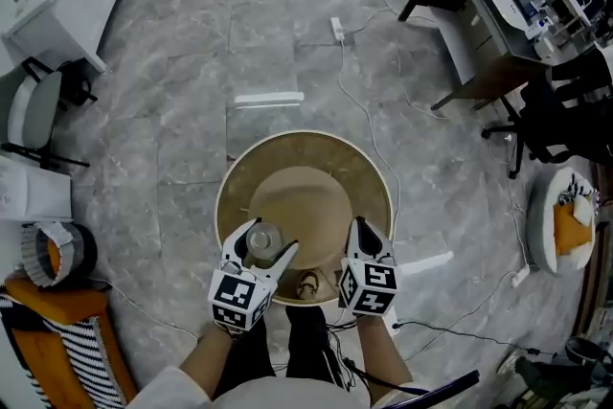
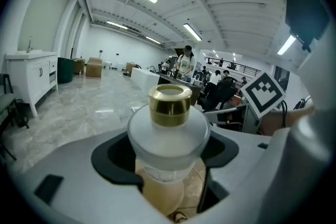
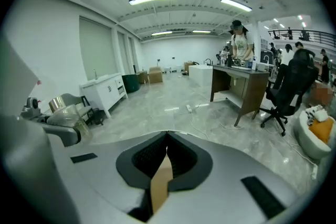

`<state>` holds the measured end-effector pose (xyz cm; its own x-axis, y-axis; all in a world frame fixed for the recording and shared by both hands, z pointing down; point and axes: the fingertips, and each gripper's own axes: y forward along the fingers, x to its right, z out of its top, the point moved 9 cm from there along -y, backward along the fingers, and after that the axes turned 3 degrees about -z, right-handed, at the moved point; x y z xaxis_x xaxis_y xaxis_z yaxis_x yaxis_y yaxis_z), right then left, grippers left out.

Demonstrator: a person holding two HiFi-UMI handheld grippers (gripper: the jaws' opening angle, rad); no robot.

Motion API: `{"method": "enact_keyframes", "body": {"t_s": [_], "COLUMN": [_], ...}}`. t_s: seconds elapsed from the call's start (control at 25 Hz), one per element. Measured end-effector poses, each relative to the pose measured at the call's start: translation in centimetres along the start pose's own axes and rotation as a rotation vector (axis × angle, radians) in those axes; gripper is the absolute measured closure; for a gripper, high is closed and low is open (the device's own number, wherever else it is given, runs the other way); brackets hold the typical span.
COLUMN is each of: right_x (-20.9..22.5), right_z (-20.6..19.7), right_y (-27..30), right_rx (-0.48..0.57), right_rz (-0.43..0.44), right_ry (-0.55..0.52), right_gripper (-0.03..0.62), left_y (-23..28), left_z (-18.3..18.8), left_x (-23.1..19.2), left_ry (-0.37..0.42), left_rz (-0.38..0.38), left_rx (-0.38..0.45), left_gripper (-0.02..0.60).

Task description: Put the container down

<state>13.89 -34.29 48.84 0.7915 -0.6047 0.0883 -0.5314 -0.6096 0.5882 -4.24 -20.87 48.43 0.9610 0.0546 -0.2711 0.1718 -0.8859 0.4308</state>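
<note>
The frosted glass container with a gold metal collar (image 2: pixel 169 126) stands upright, clamped between the 2 jaws of the left hand-held gripper (image 1: pixel 271 240), over the near edge of the round light-brown wooden tabletop (image 1: pixel 287 153). Just beside it, the right hand-held gripper (image 3: pixel 167 139) has its jaws pressed together, empty.

Open-plan lab: marble floor (image 1: pixel 192 120), desks (image 3: pixel 240 79), office chairs (image 3: pixel 292 81).

Frosted container (image 2: pixel 168 134), gold neck, upright, gripped in left tongs (image 1: pixel 267 248)

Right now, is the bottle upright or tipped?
Upright: the bottle stands with its gold neck up, clamped in the left gripper over the round table.
</note>
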Motion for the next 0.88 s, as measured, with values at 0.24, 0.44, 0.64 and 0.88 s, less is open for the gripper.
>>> {"method": "enact_keyframes", "body": {"t_s": [0.24,0.44,0.64,0.88], "right_x": [1.5,2.9,4.4,5.4], "right_z": [-7.0,-10.3,-12.6,-14.4], "right_y": [5.8,8.0,9.3,11.5], "right_rx": [-0.051,-0.089,-0.119,-0.139], "right_rz": [0.001,0.0,-0.008,-0.011], "right_ry": [0.025,0.055,0.085,0.088], "right_gripper": [0.571,0.571,0.571,0.571], "left_y": [5.7,8.8,11.2,14.7], "left_z": [-7.4,-11.2,-14.0,-15.4], "left_x": [-1.7,-1.9,-1.4,-2.8], "left_ry": [-0.011,-0.049,-0.041,-0.018], "left_rz": [-0.015,0.01,-0.005,-0.031], "left_rx": [-0.037,-0.08,-0.136,-0.146], "left_gripper": [0.245,0.245,0.245,0.245]}}
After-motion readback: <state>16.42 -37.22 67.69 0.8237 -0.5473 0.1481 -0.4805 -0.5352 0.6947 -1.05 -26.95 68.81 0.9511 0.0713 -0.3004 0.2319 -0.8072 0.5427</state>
